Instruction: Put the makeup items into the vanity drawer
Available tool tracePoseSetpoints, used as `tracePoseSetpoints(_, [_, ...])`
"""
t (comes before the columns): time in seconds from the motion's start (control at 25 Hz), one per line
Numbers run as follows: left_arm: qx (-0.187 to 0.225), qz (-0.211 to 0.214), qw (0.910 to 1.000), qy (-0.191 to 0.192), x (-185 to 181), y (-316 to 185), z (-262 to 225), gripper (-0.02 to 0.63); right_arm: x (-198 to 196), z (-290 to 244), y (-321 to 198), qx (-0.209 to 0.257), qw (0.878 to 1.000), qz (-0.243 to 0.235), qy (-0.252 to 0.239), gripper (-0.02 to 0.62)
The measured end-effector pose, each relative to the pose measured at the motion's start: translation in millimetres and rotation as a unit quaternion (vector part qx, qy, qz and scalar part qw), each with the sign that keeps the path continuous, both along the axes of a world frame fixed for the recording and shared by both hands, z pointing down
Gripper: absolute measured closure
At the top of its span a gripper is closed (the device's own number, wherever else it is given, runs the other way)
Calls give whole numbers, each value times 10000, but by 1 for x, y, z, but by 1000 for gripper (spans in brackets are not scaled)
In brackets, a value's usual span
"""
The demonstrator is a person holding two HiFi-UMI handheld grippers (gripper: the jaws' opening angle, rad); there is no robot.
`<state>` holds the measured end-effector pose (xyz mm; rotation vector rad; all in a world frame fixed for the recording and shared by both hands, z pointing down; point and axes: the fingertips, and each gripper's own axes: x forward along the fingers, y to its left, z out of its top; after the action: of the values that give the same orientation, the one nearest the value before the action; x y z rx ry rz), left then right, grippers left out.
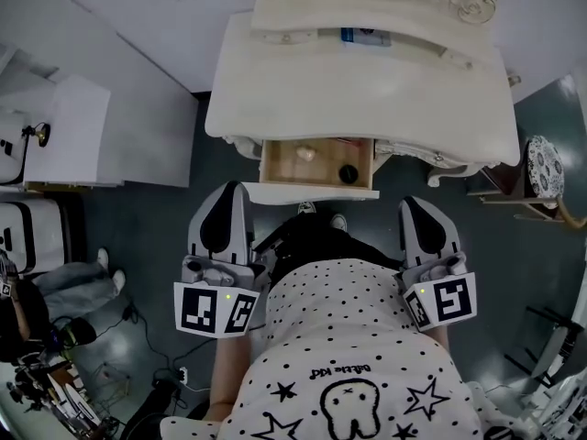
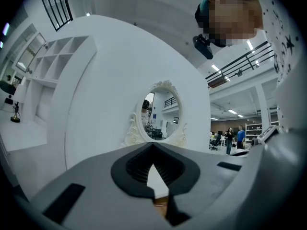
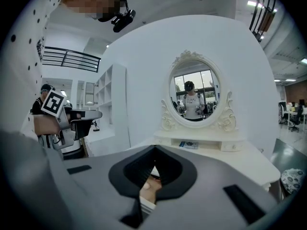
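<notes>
The white vanity (image 1: 367,99) stands ahead with its wooden drawer (image 1: 282,165) pulled open. A pale round item (image 1: 307,153) and a black round item (image 1: 348,173) lie inside it. A small blue item (image 1: 365,36) rests on the shelf under the oval mirror (image 3: 194,92). My left gripper (image 1: 225,192) and right gripper (image 1: 417,205) hover side by side in front of the drawer, close to the person's body. Both have their jaws together with nothing between them. In the left gripper view my left gripper (image 2: 153,147) points toward the mirror (image 2: 160,116). My right gripper (image 3: 154,150) points at the vanity.
A white shelf unit (image 1: 69,131) stands at the left. A stool with a patterned seat (image 1: 543,168) sits right of the vanity. Cables (image 1: 138,337) lie on the dark floor at lower left. People stand far off in the room (image 2: 234,137).
</notes>
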<state>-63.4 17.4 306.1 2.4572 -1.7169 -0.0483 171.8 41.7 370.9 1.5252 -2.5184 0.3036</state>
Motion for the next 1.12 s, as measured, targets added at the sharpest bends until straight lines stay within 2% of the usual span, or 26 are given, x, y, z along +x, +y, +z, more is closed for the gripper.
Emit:
tracePoseSetpoints(0.52, [132,-79,9999,-23,0,12,-7,610,-4,-5,-1,162,9997,-153,41,588])
tracePoseSetpoints(1.12, [156,27,9999,-33,5,8,-10,611,-6,-3,-2,115,9997,-191,69,588])
